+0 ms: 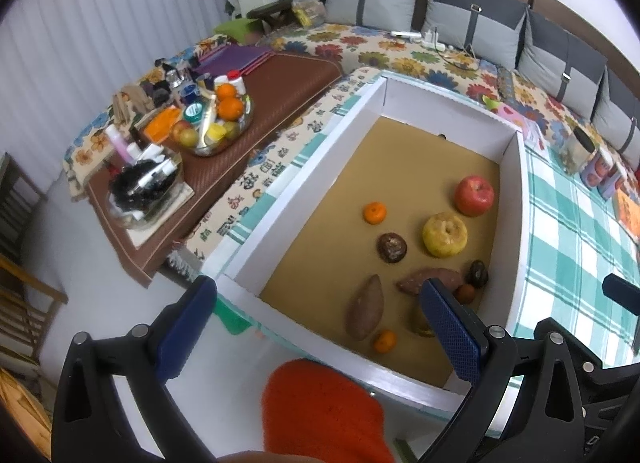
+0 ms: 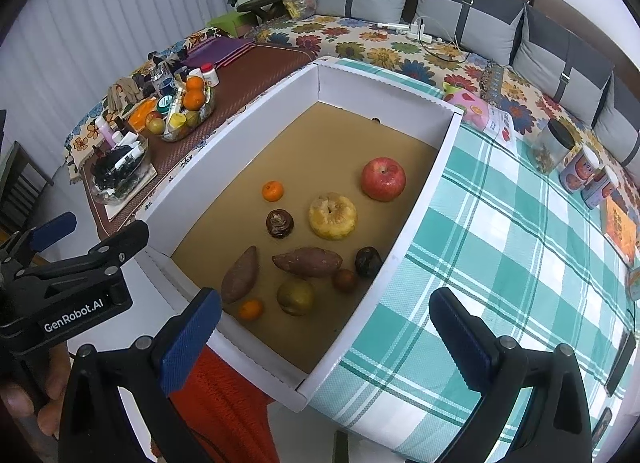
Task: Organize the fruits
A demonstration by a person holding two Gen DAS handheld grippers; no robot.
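Inside the white cardboard box, a red apple, tangerines and sweet potatoes are lying loosely scattered, unsorted; both tongs, left and right, are hovering wide open, holding nothing.

left gripper finger hides brownish fruit | phone cut by edge

apple red, upright | sweet potatoes lying flat | tangerines apart
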